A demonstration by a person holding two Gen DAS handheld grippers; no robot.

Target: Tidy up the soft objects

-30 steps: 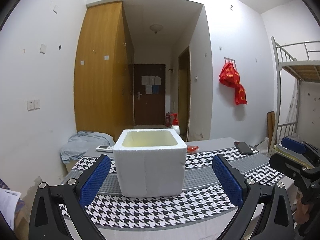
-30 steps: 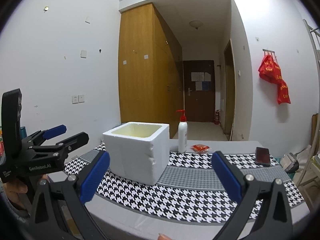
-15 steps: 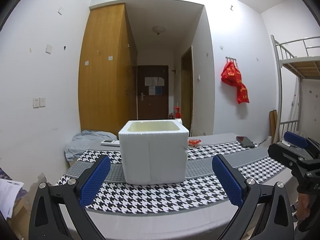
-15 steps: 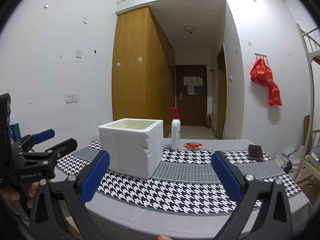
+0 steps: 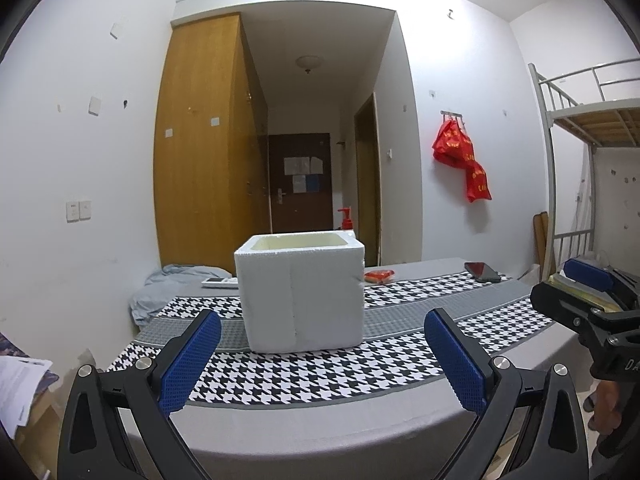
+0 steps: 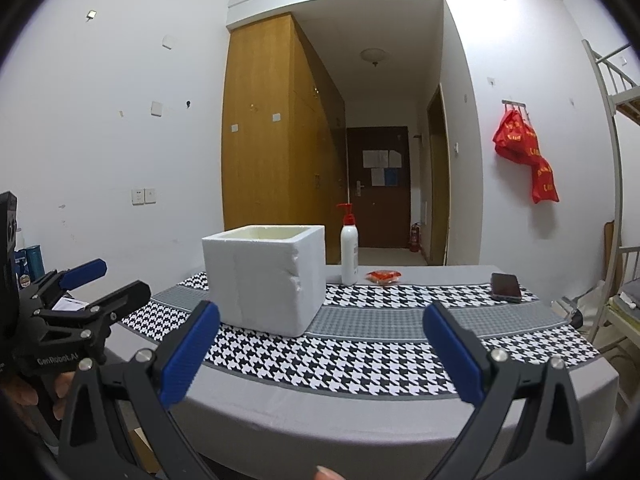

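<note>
The left hand-held gripper (image 5: 320, 364) and the right hand-held gripper (image 6: 320, 360) both hover with jaws spread wide and empty before the desk's (image 6: 360, 412) near edge, facing the white foam box (image 5: 300, 292) on the houndstooth cloth (image 6: 360, 356), a red packet (image 6: 383, 276) by the far edge.

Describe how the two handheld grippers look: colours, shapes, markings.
Both are alike. The left gripper and right gripper each have two black, angular, open-framed fingers with silver screws, tipped with blue textured pads. From the right wrist view, the left gripper's black body carries white lettering that seems to read "GenRobot.AI". No cables or sleeves show.
</note>
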